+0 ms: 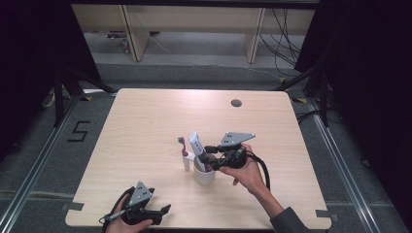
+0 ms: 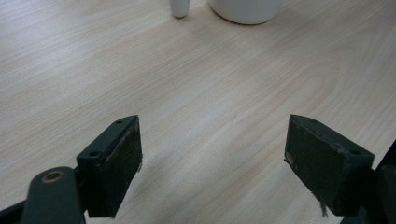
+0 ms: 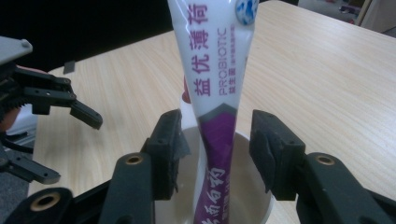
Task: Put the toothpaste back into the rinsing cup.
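A white cup (image 1: 204,174) stands on the wooden table (image 1: 145,121), a little in front of its middle. A white and purple toothpaste tube (image 1: 197,142) stands in the cup and leans left. Just left of the cup a white toothbrush (image 1: 184,154) with a purple head stands upright on the table. My right gripper (image 1: 206,154) reaches in from the right over the cup's rim. In the right gripper view the tube (image 3: 215,70) rises between the two pads (image 3: 169,154), with a gap on each side. My left gripper (image 1: 164,210) rests open near the front edge, with bare wood between its fingers.
A small round cable hole (image 1: 236,103) sits near the table's far edge. In the left gripper view the cup's base (image 2: 245,11) and the toothbrush's foot (image 2: 180,7) lie ahead of the jaws. Dark curtains and stands flank the table.
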A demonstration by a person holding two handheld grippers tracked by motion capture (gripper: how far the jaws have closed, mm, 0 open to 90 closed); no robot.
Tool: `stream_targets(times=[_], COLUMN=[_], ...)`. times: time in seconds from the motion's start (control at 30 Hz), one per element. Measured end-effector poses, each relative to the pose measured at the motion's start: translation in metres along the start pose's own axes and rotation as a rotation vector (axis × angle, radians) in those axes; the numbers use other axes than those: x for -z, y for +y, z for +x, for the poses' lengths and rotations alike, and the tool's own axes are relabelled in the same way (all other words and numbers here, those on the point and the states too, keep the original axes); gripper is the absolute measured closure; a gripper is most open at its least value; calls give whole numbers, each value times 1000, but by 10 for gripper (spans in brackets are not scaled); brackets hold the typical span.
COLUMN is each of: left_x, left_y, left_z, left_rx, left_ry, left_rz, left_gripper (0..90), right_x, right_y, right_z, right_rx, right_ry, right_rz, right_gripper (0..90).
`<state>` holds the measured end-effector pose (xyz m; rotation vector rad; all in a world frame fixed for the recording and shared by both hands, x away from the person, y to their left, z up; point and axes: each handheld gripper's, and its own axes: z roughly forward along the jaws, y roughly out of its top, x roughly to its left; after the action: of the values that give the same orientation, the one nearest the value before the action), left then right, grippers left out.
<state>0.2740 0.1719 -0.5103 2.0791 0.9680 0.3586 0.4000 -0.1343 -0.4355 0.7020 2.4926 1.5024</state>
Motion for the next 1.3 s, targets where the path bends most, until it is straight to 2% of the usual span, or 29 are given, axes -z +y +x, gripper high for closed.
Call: stream_targets(times=[0.03, 0.1, 0.13, 0.17, 0.23, 0.3, 0.47, 0.57, 0.63, 0.67, 0.7, 0.73, 0.77, 0.83, 0.9, 0.93, 0.97, 1.0, 1.03, 1.13, 1.17, 1.23, 1.3], left_x=[0, 0, 0, 0, 0, 0, 0, -1, 0, 0, 0, -1, -1, -1, -1, -1, -1, -1, -1, -2, -2, -2, -1], left_y=[0, 0, 0, 0, 0, 0, 0, 0, 0, 0, 0, 0, 0, -1, 0, 0, 0, 0, 0, 0, 0, 0, 0], left_z=[0, 0, 0, 0, 0, 0, 0, 0, 0, 0, 1, 1, 2, 1, 1, 2, 2, 2, 1, 1, 1, 1, 1], left_rx=[2, 0, 1, 12, 6, 0, 1, 5, 3, 7, 5, 6, 2, 3, 5, 5, 6, 9, 11, 6, 3, 5, 4], left_ry=[1, 1, -1, 5, 2, 3, 1, 1, 0, 0, 2, 1, 14, 12, 10, 10, 10, 13, 10, 6, 3, 5, 0], left_rz=[0, -3, -8, -14, -6, -3, -1, -7, -7, -9, -8, -11, -8, -1, -10, -9, -9, -8, -7, 1, 3, -10, -7], left_gripper=[186, 186, 186, 186, 186, 186, 186, 186, 186, 186, 185, 186, 186, 186, 186, 186, 186, 186, 185, 186, 186, 186, 186], right_x=[1, 6, 7, 11, 15, 20, 30, 35, 39, 40, 43, 45, 48, 52, 54, 57, 58, 60, 61, 67, 68, 70, 71], right_y=[0, 2, 2, 3, 3, 3, 0, -2, -2, -3, -4, -5, -6, -8, -10, -12, -13, -15, -17, -24, -25, -28, -31], right_z=[1, 0, -1, 1, -2, -2, -7, -8, -11, -9, -11, -10, -13, -14, -19, -19, -21, -21, -23, -26, -25, -28, -28], right_rx=[-24, -22, 2, -34, -6, -35, -27, -56, -28, -61, -54, -80, -54, -90, -67, -70, -73, -79, -89, -98, -122, -107, -112], right_ry=[20, -3, -9, -7, -26, -18, -40, -44, -60, -60, -53, -69, -71, -78, -82, -97, -87, -100, -87, -119, -126, -123, -133], right_rz=[-7, -9, -35, -16, -39, -22, -30, -42, -45, -42, -41, -45, -42, -43, -50, -33, -40, -37, -34, -19, -18, -20, -24], right_gripper=[526, 511, 510, 508, 496, 491, 471, 465, 458, 454, 449, 445, 442, 433, 417, 412, 411, 407, 401, 389, 385, 373, 367])
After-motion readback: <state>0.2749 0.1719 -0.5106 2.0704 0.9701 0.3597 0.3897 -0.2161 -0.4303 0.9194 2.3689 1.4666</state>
